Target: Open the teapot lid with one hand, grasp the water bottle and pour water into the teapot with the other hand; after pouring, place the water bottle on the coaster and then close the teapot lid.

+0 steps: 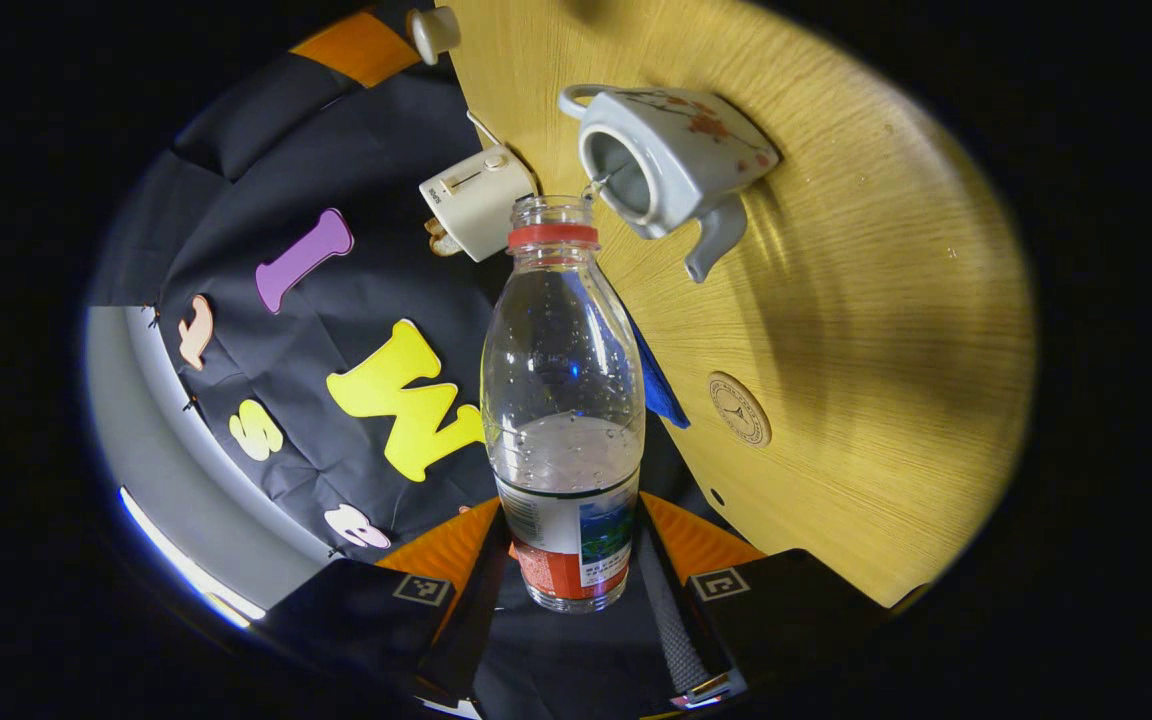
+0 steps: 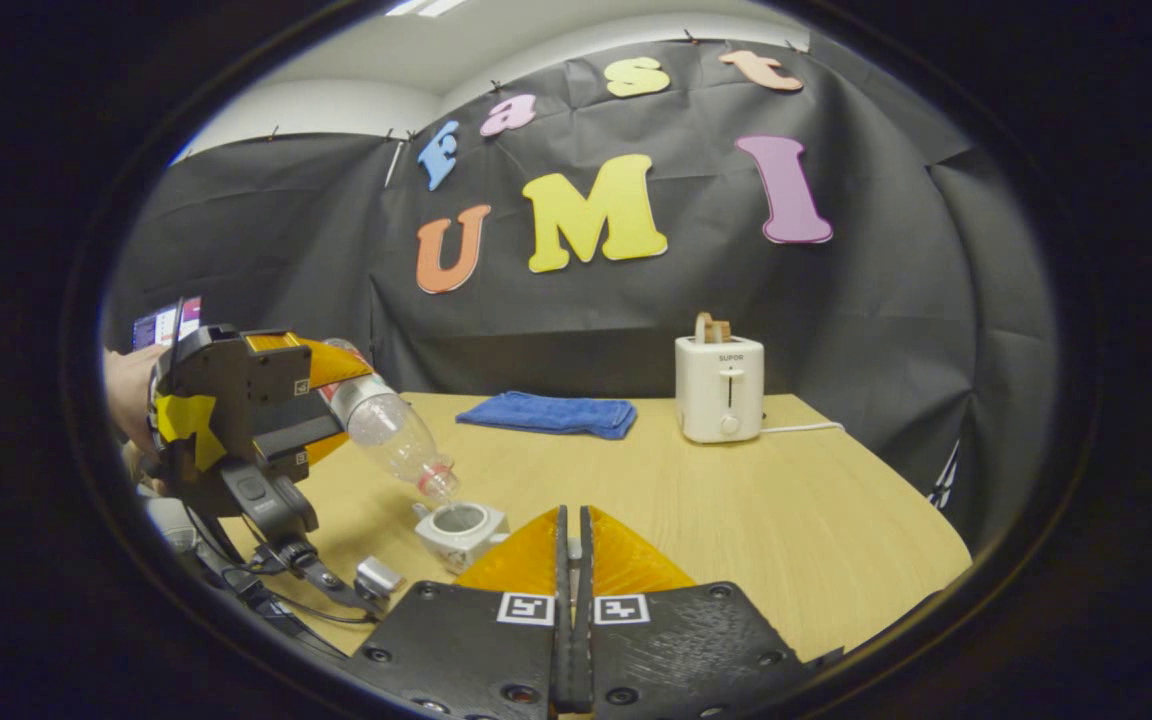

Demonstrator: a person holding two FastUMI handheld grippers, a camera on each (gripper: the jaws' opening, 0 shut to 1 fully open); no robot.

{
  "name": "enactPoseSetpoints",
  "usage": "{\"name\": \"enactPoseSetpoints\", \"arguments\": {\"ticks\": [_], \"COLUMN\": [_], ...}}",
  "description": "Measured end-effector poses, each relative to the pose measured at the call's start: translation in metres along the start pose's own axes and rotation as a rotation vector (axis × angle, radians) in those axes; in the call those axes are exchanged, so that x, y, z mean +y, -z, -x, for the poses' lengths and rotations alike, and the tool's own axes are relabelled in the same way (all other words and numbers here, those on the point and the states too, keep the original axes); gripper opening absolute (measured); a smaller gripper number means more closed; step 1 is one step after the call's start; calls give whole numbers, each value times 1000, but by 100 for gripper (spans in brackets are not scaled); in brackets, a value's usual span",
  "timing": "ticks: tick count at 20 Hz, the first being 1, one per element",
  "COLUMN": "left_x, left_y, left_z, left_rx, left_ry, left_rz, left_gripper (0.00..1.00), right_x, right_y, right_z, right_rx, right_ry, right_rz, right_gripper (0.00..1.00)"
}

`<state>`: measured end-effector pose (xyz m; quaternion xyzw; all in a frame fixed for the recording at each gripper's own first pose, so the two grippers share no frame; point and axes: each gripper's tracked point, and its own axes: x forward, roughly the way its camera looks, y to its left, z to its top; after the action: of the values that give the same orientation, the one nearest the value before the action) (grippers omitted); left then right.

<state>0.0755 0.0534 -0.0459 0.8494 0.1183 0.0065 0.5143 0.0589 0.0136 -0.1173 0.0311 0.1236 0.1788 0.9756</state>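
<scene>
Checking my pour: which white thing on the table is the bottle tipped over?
The teapot, low and open-topped, directly under the mouth of the bottle. The toaster stands farther back, tall and upright, beside the blue cloth.

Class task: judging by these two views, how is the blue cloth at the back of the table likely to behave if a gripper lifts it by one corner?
The blue cloth lies folded flat with soft, rounded edges, so it would probably droop and unfold rather than stay stiff. It looks thin, so likely light. Its nap suggests it grips rather than slips.
</scene>
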Motion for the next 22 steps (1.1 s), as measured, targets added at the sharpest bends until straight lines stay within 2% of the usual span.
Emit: {"name": "enactPoseSetpoints", "arguments": {"ticks": [6,11,13,14,16,18,22], "left_x": [-1,-1,-8,-16,-28,-33,-72], "left_y": [1,8,7,6,5,10,17], "left_z": [-1,-8,-8,-7,-7,-8,-5], "left_rx": [5,19,11,3,6,29,64], "left_ry": [10,20,44,69,104,107,213], "left_rz": [4,102,189,245,334,435,773], "left_gripper": [72,72,75,72,72,72,72], "right_x": [-2,-8,-9,-10,-11,-10,-13], "right_y": [1,0,-2,-3,-4,-6,-10], "right_z": [1,-1,1,1,1,2,4], "right_rx": [-4,-5,-10,-12,-14,-17,-23], "right_ry": [-2,5,6,7,8,4,-3], "right_rz": [-6,-21,-25,-26,-31,-37,-47], "right_gripper": [0,0,0,0,0,0,0]}}
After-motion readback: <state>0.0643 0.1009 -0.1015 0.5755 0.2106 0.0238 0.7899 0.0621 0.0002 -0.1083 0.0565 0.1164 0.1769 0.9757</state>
